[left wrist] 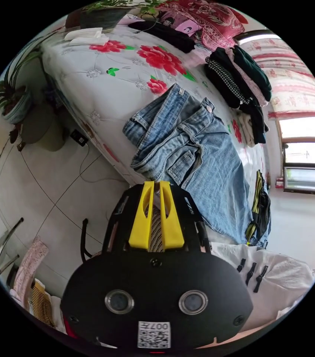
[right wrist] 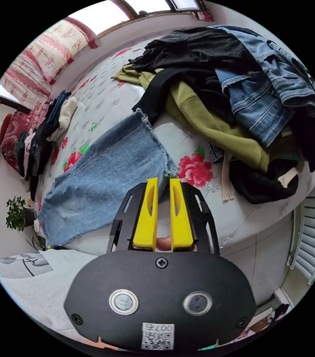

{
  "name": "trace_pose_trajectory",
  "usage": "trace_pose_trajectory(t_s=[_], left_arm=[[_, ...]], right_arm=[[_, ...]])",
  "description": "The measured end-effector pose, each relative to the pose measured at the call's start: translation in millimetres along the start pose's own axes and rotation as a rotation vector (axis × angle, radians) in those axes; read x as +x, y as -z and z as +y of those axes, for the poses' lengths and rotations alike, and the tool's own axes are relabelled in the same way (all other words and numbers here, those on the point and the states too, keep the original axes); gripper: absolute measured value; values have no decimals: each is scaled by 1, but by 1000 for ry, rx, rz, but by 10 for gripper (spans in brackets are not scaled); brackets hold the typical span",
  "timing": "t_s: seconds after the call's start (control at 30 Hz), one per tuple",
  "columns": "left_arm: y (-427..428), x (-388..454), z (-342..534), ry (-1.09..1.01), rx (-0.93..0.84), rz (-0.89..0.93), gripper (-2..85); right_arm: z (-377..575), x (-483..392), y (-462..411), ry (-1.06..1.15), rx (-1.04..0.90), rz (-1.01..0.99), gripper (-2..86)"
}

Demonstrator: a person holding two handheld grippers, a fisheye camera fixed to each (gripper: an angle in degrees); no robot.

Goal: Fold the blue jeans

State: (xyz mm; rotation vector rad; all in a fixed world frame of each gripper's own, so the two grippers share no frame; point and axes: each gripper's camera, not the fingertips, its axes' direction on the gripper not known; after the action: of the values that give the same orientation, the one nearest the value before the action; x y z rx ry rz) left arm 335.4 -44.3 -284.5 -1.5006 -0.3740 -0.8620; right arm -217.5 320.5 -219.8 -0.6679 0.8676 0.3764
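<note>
Flowered bed holds blue jeans; left tool and right tool hover nearly closed, empty.

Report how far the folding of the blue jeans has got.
Done: the blue jeans lie spread lengthwise on the bed, legs apparently laid one over the other, frayed hem flat. In hand: nothing; the left gripper sits near the waistband, the right gripper near the hem, jaws nearly together and holding no cloth. Left: folding them along their length.
</note>
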Motion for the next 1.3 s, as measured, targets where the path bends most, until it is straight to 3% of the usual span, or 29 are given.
trace_pose_trajectory(t_s=[0.07, 0.17, 0.33, 0.47, 0.63, 0.73, 1.0, 1.13, 1.3], left_arm=[[2, -4, 2, 46, 23, 42, 4], [1, -5, -1, 72, 26, 58, 5], [1, 2, -10, 65, 12, 55, 0], [6, 0, -9, 63, 23, 97, -4], [6, -7, -8, 77, 22, 149, -5], [7, -10, -7, 71, 15, 171, -6], [2, -15, -8, 82, -28, 204, -7], [5, -12, -2, 82, -29, 207, -8], [50, 6, 15, 3, 58, 358, -9]], right_arm=[[-5, -12, 17, 25, 94, 8, 32], [-29, -73, 24, 235, 149, -113, 37], [-80, -250, -44, 688, -97, -525, 44], [-90, -369, -108, 917, -277, -590, 51], [-86, -467, -208, 1052, -559, -506, 61], [-75, -472, -244, 1053, -837, -505, 61], [-138, -451, -270, 723, -906, -584, 64], [-125, -461, -330, 497, -1189, -668, 42], [-162, -459, -307, 479, -1039, -763, 15]])
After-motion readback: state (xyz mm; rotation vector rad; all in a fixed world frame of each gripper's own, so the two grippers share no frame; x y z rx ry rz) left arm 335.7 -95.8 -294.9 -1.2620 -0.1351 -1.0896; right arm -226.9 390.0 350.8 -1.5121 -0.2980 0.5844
